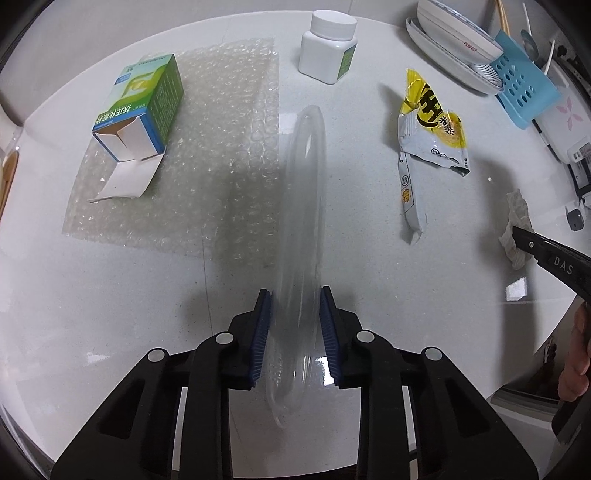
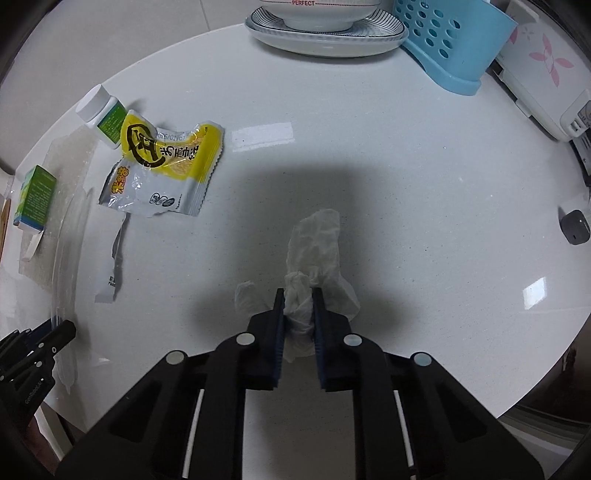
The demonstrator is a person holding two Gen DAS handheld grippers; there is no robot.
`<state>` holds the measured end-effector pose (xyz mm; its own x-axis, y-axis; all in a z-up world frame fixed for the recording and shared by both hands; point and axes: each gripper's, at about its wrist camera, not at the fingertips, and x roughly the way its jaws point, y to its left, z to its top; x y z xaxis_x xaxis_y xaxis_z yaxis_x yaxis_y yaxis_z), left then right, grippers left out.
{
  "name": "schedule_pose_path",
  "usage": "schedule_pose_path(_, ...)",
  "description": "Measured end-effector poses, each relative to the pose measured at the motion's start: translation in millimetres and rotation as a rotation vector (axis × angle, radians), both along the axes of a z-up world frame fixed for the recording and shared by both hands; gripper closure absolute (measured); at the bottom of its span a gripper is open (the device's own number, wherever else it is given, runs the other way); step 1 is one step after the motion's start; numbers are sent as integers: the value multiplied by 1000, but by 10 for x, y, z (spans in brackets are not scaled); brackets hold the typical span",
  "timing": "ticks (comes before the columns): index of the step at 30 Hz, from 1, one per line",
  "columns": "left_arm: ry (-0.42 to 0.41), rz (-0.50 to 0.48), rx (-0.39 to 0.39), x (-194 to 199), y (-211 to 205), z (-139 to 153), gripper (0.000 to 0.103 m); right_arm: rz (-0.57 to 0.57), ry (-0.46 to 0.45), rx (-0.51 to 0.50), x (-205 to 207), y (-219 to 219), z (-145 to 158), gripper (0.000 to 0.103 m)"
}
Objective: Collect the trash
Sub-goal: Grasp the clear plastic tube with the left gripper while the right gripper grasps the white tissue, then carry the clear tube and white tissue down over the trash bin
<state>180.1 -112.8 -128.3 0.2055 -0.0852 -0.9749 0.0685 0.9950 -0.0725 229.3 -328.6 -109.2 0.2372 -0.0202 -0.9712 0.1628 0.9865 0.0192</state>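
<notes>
My left gripper (image 1: 295, 299) is shut on a clear plastic lid (image 1: 304, 206) and holds it on edge above the white counter. My right gripper (image 2: 298, 297) is shut on a crumpled white tissue (image 2: 317, 243); the tissue (image 1: 517, 229) and the right gripper's finger (image 1: 546, 254) also show at the right of the left wrist view. A torn yellow snack wrapper (image 1: 432, 129) lies on the counter, also in the right wrist view (image 2: 166, 170). An open green box (image 1: 144, 107) lies on bubble wrap (image 1: 221, 158). A white pill bottle (image 1: 328, 48) stands behind.
Stacked bowls and plates (image 2: 328, 29) and a blue perforated holder (image 2: 454, 48) stand at the back. A white appliance with a pink flower (image 2: 546, 66) is at the far right. A small dark device (image 2: 574, 225) lies near the counter's right edge.
</notes>
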Motion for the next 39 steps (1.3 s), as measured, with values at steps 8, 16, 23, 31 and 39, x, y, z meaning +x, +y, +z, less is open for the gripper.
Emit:
schedule_pose_path(8, -20, -16, -26, -43, 13, 95, 78, -4, -17, 0, -57, -18, 83, 94)
schedule_pose_path(16, -28, -17, -55, -124, 80, 179, 78, -15, -29, 18, -201, -41, 163, 94)
schedule_pose_path(23, -41, -22, -57, -224, 166, 268, 78, -26, -43, 21, -341, -13, 236, 94)
schedule_pose_path(31, -53, -24, -55, -363, 192, 351, 78, -11, -72, 20, -529, 60, 362, 94)
schedule_pose_path(39, -46, -8, -61, -530, 251, 359, 78, 15, -99, 16, -716, 125, 440, 94)
